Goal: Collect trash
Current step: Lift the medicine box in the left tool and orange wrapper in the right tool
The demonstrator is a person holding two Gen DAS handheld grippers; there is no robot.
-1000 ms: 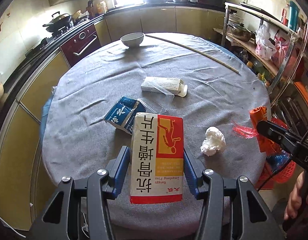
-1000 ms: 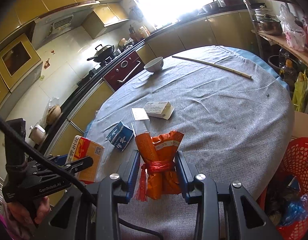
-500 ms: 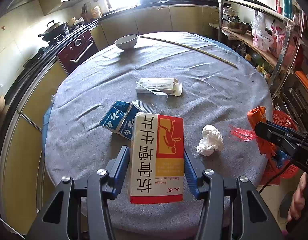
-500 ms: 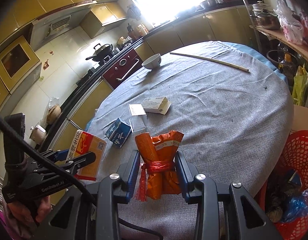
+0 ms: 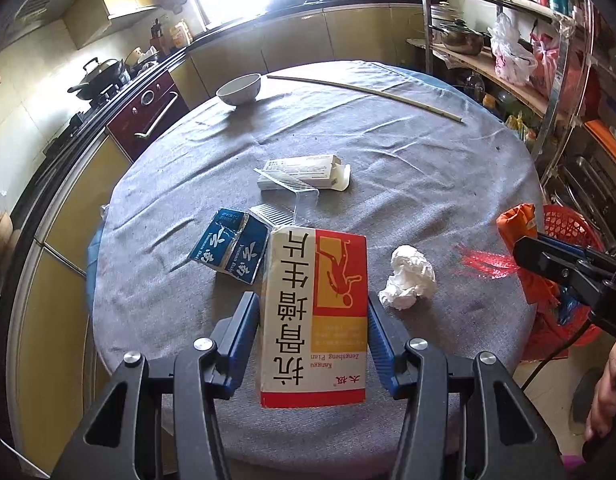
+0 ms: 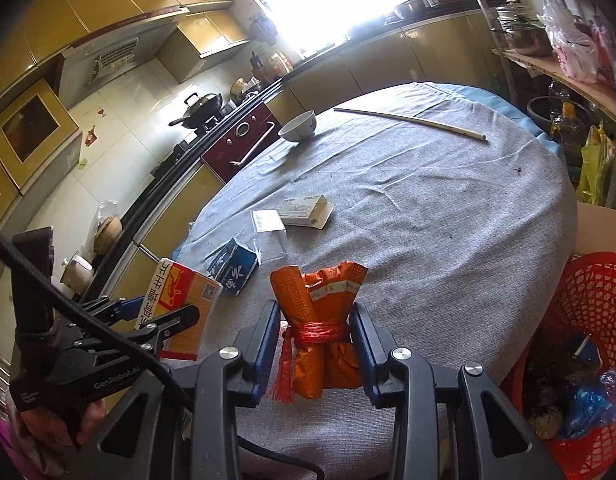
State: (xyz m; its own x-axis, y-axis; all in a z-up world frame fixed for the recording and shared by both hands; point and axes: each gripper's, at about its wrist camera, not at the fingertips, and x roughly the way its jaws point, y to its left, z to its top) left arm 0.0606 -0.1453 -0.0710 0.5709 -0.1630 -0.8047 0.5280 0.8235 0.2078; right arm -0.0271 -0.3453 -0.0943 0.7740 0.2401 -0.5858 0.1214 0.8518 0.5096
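Note:
My left gripper (image 5: 312,312) is shut on a red, yellow and white medicine box (image 5: 314,316), held above the near edge of the round grey-clothed table (image 5: 408,184). My right gripper (image 6: 315,322) is shut on an orange packet tied with red string (image 6: 320,320), also over the near table edge; the same orange packet (image 5: 520,224) shows at the right of the left wrist view. On the cloth lie a crumpled white tissue (image 5: 408,278), a torn blue carton (image 5: 229,250), a clear plastic tray (image 5: 287,204) and a white carton (image 5: 308,168). A red mesh basket (image 6: 600,292) holding rubbish stands beside the table at the right.
A white bowl (image 5: 239,90) and a long thin stick (image 5: 364,94) rest at the table's far side. Kitchen counters with a stove and wok (image 5: 99,76) curve along the left. A metal shelf rack (image 5: 500,60) with pots and bags stands at the right.
In the left wrist view the table and its objects have shifted and tilted a little as the left hand moved and rolled. Both grips are unchanged.

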